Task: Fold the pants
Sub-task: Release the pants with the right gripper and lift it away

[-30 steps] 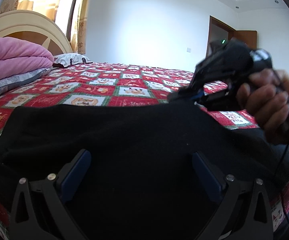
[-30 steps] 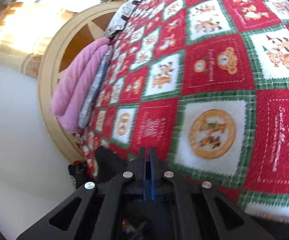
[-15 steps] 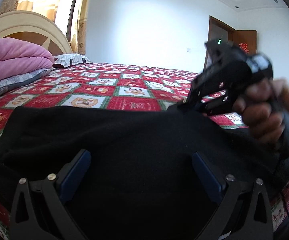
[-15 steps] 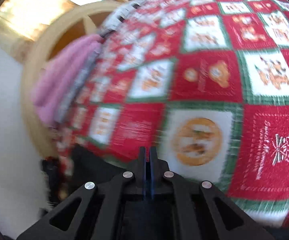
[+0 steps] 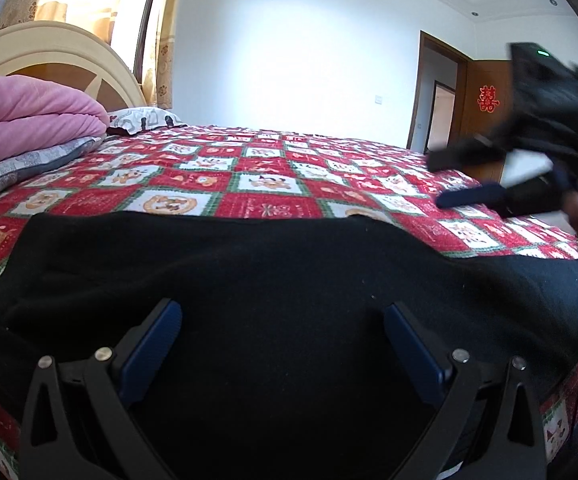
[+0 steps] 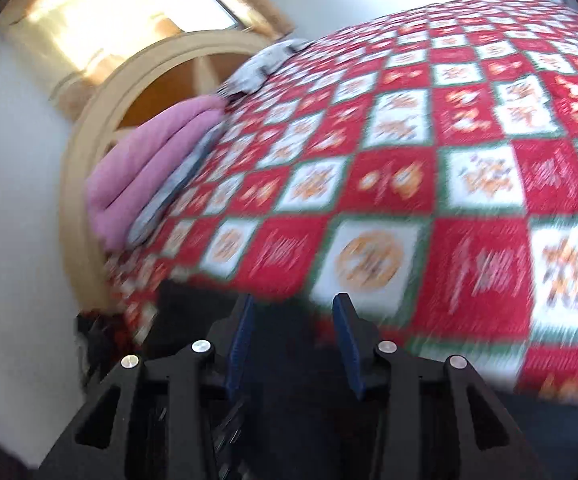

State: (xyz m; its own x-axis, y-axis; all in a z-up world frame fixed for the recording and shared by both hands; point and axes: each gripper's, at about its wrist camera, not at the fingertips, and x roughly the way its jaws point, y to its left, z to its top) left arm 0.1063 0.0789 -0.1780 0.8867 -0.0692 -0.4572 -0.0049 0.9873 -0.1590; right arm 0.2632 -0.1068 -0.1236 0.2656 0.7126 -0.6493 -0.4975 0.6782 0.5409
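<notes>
Black fabric, the pants point(image 5: 273, 280), lay spread across the near edge of the bed point(image 5: 265, 184), on the red, white and green patchwork quilt point(image 6: 469, 208), its far edge running fairly straight across the quilt squares. Placement near the edge probably kept the whole garment within reach of both tools. Left hand-held gripper point(image 5: 283, 344) hovered low over the cloth with jaws wide; nothing sat between the blue pads point(image 5: 151, 350), so no grip there, and whether the fingertips touched the cloth could not be told. Judged as a waiting posture, ready to take the near hem or pin the fabric. Right hand-held gripper point(image 6: 293, 340) showed jaws part-way apart, having just been opening; dark cloth lay below the gap but the pads were not pressing on it. In the left wrist view it hung above the quilt at the right side, clear of the pants, blurred. Judged: a fold edge was just laid down and let go. Pink blanket point(image 5: 29, 120) and pillows were stacked by the headboard point(image 6: 89, 168), well apart from the work area. Folding looked partly done; further folds likely remained.
</notes>
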